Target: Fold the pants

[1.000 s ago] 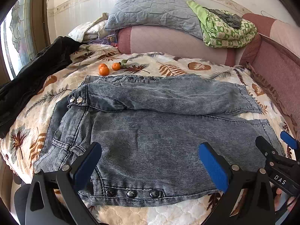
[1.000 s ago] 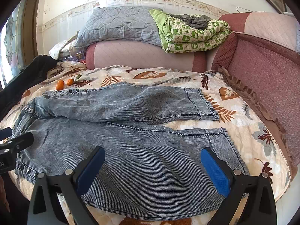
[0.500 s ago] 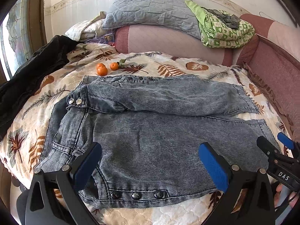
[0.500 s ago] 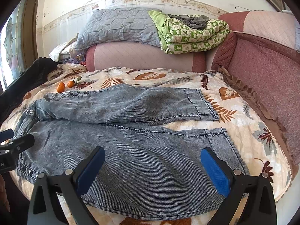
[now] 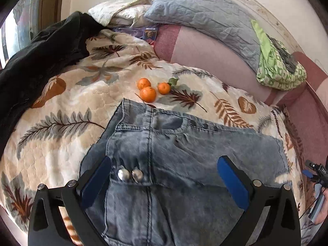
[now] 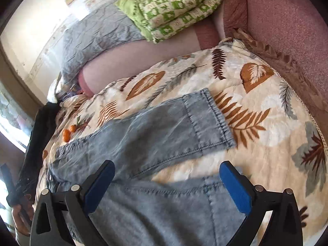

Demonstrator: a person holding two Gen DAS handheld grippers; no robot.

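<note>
Spreading across the whole bed (image 5: 61,135), a cream quilt printed with brown and grey leaves. Running along the far edge of the bed, a pink bolster (image 5: 215,57), topped by a grey quilted pillow (image 5: 201,14) and a folded green-and-white blanket (image 6: 174,14). Draped over the left edge, a black garment (image 5: 37,61).

Lying flat over the middle of the bed, grey-blue denim pants (image 5: 184,153), waistband toward the left edge, legs reaching toward the right edge. Far leg ending in a stitched hem (image 6: 213,121) short of the right edge; near leg running under the right gripper, a strip of quilt showing between the two legs.

Poised over the waistband, left gripper (image 5: 164,182), blue pads wide apart, nothing clamped, two silver snap buttons (image 5: 130,174) just inside its left pad. Poised over the near leg's hem end, right gripper (image 6: 168,186), pads likewise spread wide and clamping nothing. Cannot tell whether either gripper touches the denim.

Sitting close together on the quilt just beyond the waistband, toward the far edge, three small oranges (image 5: 148,94), one with a green leaf.
</note>
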